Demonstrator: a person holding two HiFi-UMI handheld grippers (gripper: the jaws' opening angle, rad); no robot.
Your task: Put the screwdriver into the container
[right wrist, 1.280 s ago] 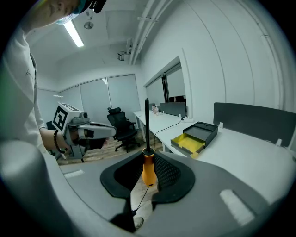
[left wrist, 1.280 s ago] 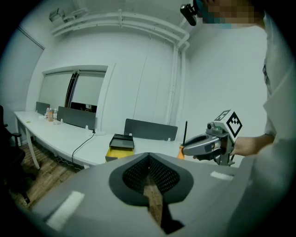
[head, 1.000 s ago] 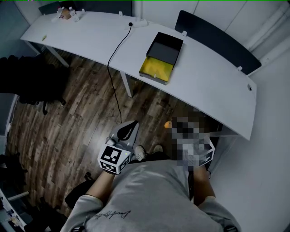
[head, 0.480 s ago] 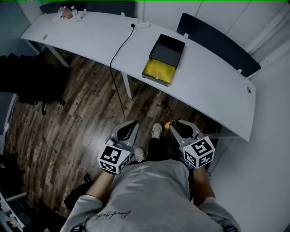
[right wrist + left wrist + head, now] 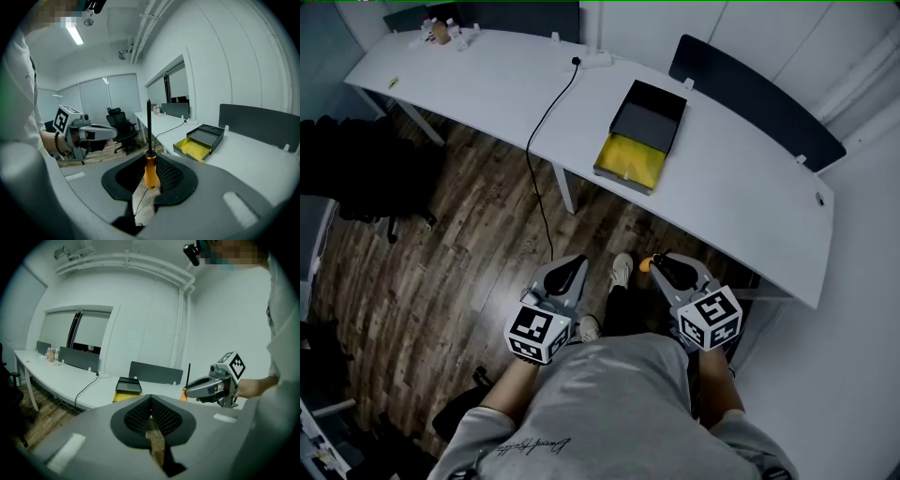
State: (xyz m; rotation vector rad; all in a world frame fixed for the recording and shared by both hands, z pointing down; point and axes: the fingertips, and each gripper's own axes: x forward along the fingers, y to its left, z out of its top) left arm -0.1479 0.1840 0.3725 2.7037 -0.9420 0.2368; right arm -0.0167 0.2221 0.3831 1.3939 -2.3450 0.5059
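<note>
From the head view, the person stands on the floor point(image 5: 441, 244), short of the near edge of the white surface point(image 5: 487, 75). The right claw point(image 5: 661, 262) has the screwdriver point(image 5: 645, 265); only its orange handle shows there. The container point(image 5: 628, 155) lies ahead of that claw and a little to its left, about midway along the near edge. Its yellow half faces the person and its black half faces the far edge. A cable point(image 5: 546, 112) drops over the near edge left of the container, apart from it. The left claw point(image 5: 567, 267) hangs level with the right one, over the floor.

In the left gripper view, the left claw point(image 5: 151, 401) has its jaws closed to a point with nothing between them. The container point(image 5: 127, 386) sits just past its tips, and the right claw point(image 5: 192, 392) is off to one side.

In the right gripper view, the right claw point(image 5: 150, 173) is clamped on the orange handle and the black shaft stands straight up. The container point(image 5: 199, 140) lies ahead and to the right, open side up. An office chair point(image 5: 119, 126) stands well behind.

I judge that nothing blocks the way. The right claw needs to carry forward over the near edge, then tip the upright shaft down so the tool can lie along the tray.
</note>
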